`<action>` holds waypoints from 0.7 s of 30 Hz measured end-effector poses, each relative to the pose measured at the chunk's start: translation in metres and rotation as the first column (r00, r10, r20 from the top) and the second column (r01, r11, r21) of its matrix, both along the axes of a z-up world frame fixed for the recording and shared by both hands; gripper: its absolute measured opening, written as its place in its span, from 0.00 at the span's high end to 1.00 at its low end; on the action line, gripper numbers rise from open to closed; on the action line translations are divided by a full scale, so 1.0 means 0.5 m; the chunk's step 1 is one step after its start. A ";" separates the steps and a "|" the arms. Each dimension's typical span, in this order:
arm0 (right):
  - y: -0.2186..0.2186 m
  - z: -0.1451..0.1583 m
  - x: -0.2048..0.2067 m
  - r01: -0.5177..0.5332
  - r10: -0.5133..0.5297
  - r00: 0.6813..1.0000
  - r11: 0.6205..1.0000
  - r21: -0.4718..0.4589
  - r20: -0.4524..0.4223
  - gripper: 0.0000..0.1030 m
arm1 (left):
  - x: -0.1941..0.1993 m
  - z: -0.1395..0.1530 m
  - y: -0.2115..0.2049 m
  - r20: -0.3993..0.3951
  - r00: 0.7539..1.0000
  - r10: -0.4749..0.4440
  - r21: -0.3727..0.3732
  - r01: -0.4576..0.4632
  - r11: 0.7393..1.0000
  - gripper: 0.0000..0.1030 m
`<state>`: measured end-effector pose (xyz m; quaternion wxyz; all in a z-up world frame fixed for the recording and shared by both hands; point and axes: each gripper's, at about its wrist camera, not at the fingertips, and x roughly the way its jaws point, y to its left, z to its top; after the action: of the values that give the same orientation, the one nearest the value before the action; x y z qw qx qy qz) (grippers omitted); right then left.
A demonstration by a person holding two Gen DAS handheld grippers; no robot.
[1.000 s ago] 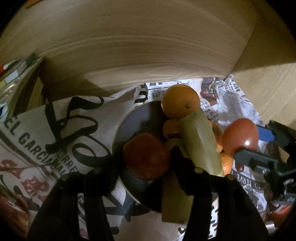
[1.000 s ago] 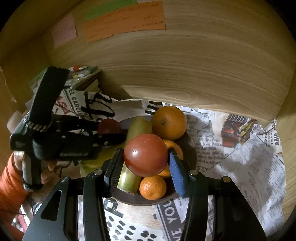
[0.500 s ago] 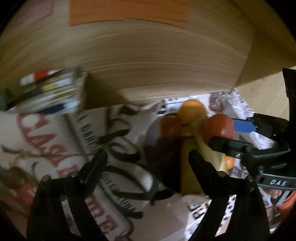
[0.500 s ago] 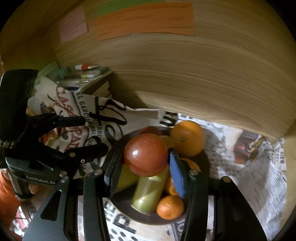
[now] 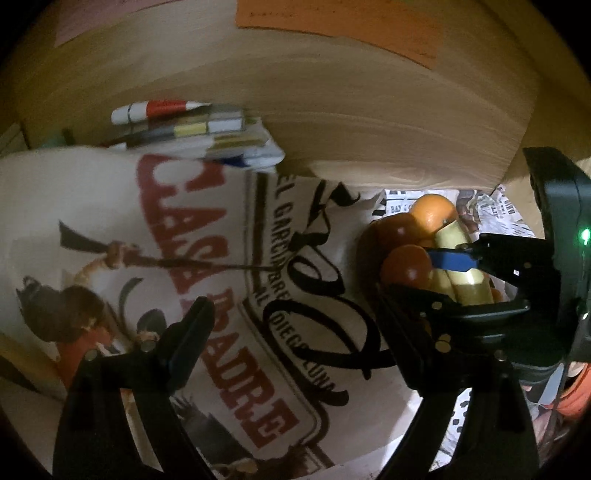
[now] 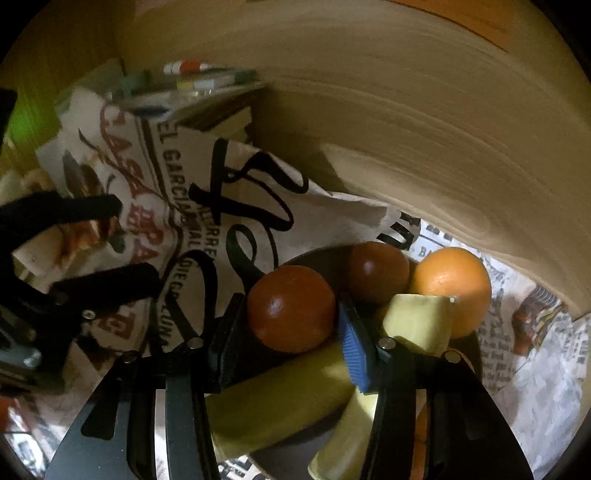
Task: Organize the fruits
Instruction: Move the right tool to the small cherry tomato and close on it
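Wood panelling curves behind everything, with paper notes (image 5: pixel 338 20) stuck on it, and printed newspaper (image 5: pixel 236 295) covers the tabletop.

From your left wrist view, the left hand-held gripper (image 5: pixel 295 325) hangs over bare newspaper with its jaws spread wide and nothing between them; they have just been opening. It sits off to the left of the bowl (image 5: pixel 364 254), well clear of the fruit. A stack of books (image 5: pixel 207 136) lies against the wall behind it. At the right edge you see the bowl already loaded: an orange (image 5: pixel 432 214), a tomato (image 5: pixel 397 229) and a yellow-green banana (image 5: pixel 461 266). Your right hand-held gripper (image 5: pixel 421 273) reaches in from the side there, clamped on a second tomato (image 5: pixel 406 267) above the bowl.

From your right wrist view, the right hand-held gripper (image 6: pixel 291 317) has its black and blue pads pressed on either side of the held tomato (image 6: pixel 291 314), so the grip looks secure. Behind it the other tomato (image 6: pixel 376 271) and the orange (image 6: pixel 452 288) rest in the bowl (image 6: pixel 314 258), with bananas (image 6: pixel 280 402) lying below the jaws. Your left hand-held gripper (image 6: pixel 122 240) shows at the left edge, open over the paper.

Most of the fruit seems gathered already. What remains, as far as you can judge, is setting this tomato down into the free space at the bowl's near left side and releasing it. Whether more fruit waits outside these views cannot be told.
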<state>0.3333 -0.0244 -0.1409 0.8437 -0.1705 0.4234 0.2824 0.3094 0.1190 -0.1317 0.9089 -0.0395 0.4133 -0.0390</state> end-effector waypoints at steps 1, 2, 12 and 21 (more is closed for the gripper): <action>0.002 -0.001 -0.006 -0.007 0.007 1.000 1.000 -0.009 0.001 0.56 | 0.000 -0.002 0.002 -0.003 1.000 0.002 -0.003 -0.002 1.000 0.13; 0.001 -0.001 -0.009 -0.011 0.011 1.000 1.000 -0.007 -0.002 0.56 | -0.002 -0.004 0.004 -0.004 1.000 0.003 -0.005 -0.003 1.000 0.13; -0.062 0.070 -0.071 -0.001 -0.003 0.999 0.995 0.097 0.044 0.33 | -0.037 0.015 -0.014 0.021 1.000 -0.002 -0.011 0.002 1.000 0.13; -0.197 0.149 -0.159 0.079 -0.107 0.986 0.976 0.201 0.131 0.33 | -0.124 0.074 -0.073 0.115 0.993 -0.013 -0.006 0.014 1.000 0.13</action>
<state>0.2540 -0.1229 -0.0662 0.8964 -0.0866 0.3407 0.2699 0.2474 0.0827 -0.0948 0.9308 -0.0375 0.3604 -0.0485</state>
